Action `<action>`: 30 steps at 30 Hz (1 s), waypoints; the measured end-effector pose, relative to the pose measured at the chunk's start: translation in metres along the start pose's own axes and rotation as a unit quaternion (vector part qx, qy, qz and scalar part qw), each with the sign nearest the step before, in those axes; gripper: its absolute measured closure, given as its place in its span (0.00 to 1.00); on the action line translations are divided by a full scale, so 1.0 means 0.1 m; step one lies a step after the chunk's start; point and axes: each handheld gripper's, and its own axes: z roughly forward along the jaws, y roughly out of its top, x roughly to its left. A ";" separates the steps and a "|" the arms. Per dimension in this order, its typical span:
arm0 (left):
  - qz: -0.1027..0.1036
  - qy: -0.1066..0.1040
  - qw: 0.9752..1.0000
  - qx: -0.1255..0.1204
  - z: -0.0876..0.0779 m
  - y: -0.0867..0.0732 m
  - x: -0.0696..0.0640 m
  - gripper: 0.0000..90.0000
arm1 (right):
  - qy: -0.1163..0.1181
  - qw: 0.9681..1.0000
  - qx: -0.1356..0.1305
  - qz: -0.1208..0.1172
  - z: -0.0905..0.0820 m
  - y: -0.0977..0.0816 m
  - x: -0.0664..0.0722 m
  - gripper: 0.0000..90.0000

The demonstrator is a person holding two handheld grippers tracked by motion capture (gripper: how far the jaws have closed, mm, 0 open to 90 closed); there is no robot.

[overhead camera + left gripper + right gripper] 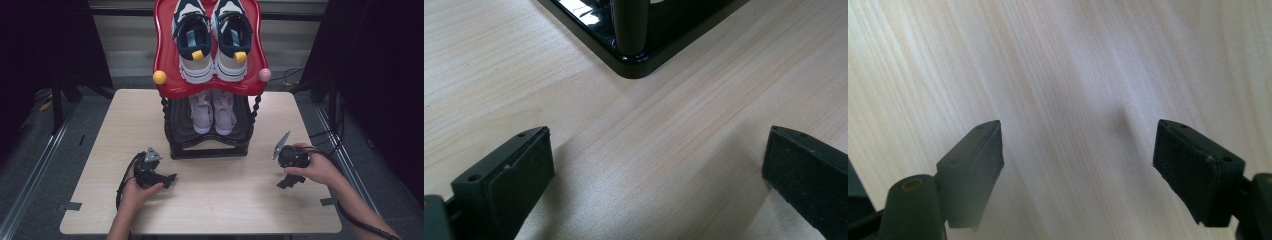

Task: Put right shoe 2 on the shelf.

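Two grippers, one in each of our hands, both low over the table (210, 200) in front of the shoe rack (207, 145). Our left gripper (170, 178) points right toward the rack's near left corner, forearm coming up from the bottom edge, jaws spread wide with just bare wood between them. Our right gripper (290, 181) sits off the rack's right side, wrist bent so it tips down at the tabletop, jaws also spread, nothing pinched. Shoes are on both shelves.
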 end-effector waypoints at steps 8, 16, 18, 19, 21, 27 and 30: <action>0.000 0.000 1.000 0.000 0.00 0.00 0.00 0.00 | -0.013 0.998 -0.060 0.032 0.22 -0.12 0.01 0.21; 0.000 -0.001 1.000 0.000 0.00 0.00 0.00 0.00 | -0.023 0.989 -0.134 0.051 0.39 -0.30 0.01 0.17; 0.000 0.000 1.000 0.000 0.00 0.00 0.00 0.00 | -0.025 0.986 -0.153 0.061 0.40 -0.34 0.03 0.16; -0.001 0.000 1.000 0.000 0.00 0.00 0.00 0.00 | -0.032 0.985 -0.159 0.058 0.41 -0.36 0.04 0.16; -0.001 0.000 1.000 0.000 0.00 0.00 0.00 0.00 | -0.043 0.981 -0.182 0.059 0.44 -0.40 0.06 0.14; -0.001 0.000 1.000 0.000 0.00 0.00 0.00 0.00 | -0.066 0.960 -0.258 0.084 0.53 -0.53 0.11 0.13; -0.001 0.000 1.000 0.000 0.00 0.00 0.00 0.00 | -0.079 0.946 -0.298 0.098 0.59 -0.61 0.14 0.13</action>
